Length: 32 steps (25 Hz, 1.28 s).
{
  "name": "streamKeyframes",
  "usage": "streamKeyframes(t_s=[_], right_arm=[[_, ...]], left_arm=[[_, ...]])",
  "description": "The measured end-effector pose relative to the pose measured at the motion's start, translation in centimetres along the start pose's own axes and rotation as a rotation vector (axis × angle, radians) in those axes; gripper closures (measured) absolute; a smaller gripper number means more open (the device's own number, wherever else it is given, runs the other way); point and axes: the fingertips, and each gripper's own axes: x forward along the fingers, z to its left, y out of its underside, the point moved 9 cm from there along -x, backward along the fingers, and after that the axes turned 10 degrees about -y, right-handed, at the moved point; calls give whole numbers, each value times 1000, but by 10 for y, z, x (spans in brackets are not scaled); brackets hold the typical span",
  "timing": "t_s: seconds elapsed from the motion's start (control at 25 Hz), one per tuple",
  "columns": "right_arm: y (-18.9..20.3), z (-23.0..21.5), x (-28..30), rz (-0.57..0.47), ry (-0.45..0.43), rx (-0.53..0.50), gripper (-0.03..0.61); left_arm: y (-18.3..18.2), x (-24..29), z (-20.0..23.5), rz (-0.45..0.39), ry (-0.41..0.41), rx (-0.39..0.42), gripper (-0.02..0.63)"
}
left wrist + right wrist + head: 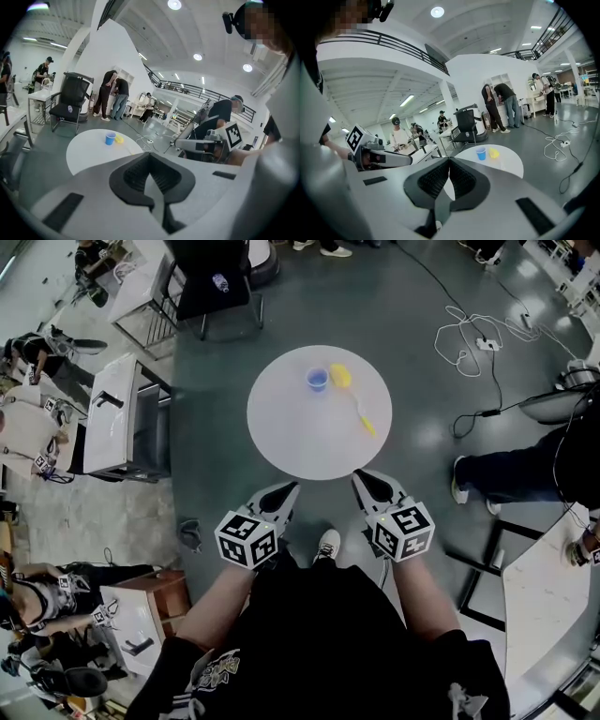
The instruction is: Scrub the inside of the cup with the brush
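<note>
The small blue plastic cup [318, 379] stands upright at the far side of the round white worktop [291, 432]. The yellow long-handled brush [340, 376] lies just to its right. Its bristle head seems to touch the cup, though it shows too small to be sure. The handle runs from the head toward the near right, pointing at the right tool [368, 486], the nearer one to it. The left tool [281, 495] lines up better with the cup. Both tools hover at the near edge, jaws together and empty.
</note>
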Motion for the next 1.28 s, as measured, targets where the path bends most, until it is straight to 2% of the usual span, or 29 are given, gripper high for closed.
streamKeyframes(t_s=[0.36,0.6,1.04,1.28], right_arm=[[-5,2,-8,-24,-2,17,555],[1,-1,-3,-38,32,30,557],[-7,-4,29,-37,143,73,557],[-16,-8,59,-31,193,106,557]], left_arm=[[-10,-5,-7,-6,-8,29,607],[-6,5,4,5,6,41,607],[-27,32,51,43,93,45,607],[-44,47,86,79,120,79,607]])
